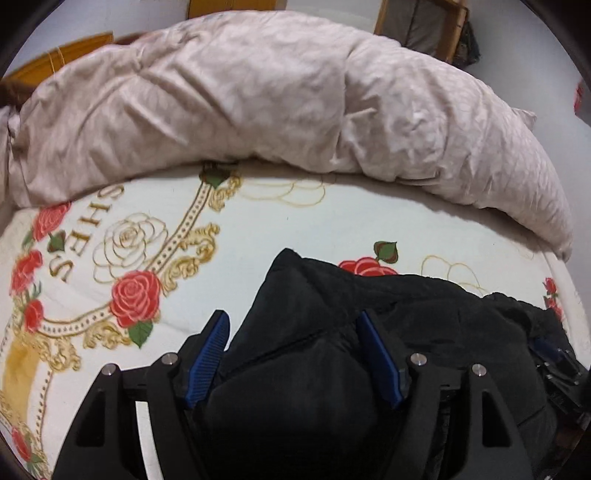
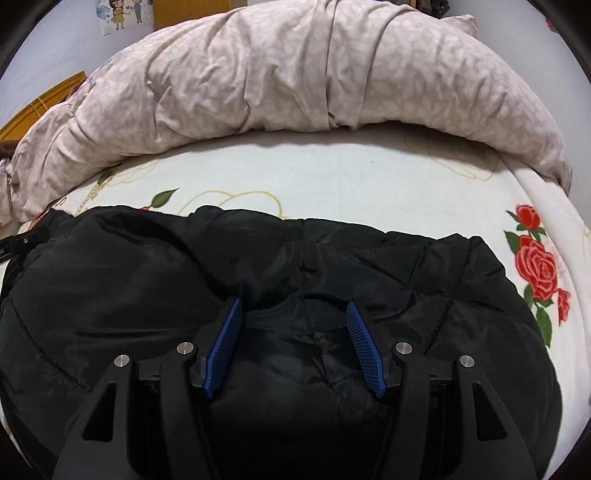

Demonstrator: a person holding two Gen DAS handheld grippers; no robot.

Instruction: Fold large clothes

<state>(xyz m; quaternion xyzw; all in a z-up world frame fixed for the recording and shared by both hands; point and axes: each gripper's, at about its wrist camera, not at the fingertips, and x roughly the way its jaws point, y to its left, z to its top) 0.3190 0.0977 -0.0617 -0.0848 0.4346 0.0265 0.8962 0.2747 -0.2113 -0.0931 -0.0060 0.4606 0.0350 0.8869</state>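
Only the left view lists gold lettering and a pale rose on the bed sheet (image 1: 295, 221); only the right view lists a cartoon sticker (image 2: 122, 14) on the far wall. Black quilted jacket (image 2: 258, 266), shiny, puffy, crumpled, lying on the sheet under both tools. Left gripper (image 1: 291, 325) and right gripper (image 2: 293, 310): blue ribbed fingers spread, jacket fabric between them, nothing clamped. Beige rumpled duvet (image 2: 277, 74) beyond.

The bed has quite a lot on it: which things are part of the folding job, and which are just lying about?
Part of the job:
- black padded jacket
- left gripper, open over the jacket
- right gripper, open over the jacket

Just lying about:
- crumpled beige duvet
- rose-print bed sheet beneath the jacket
- cartoon picture on the wall
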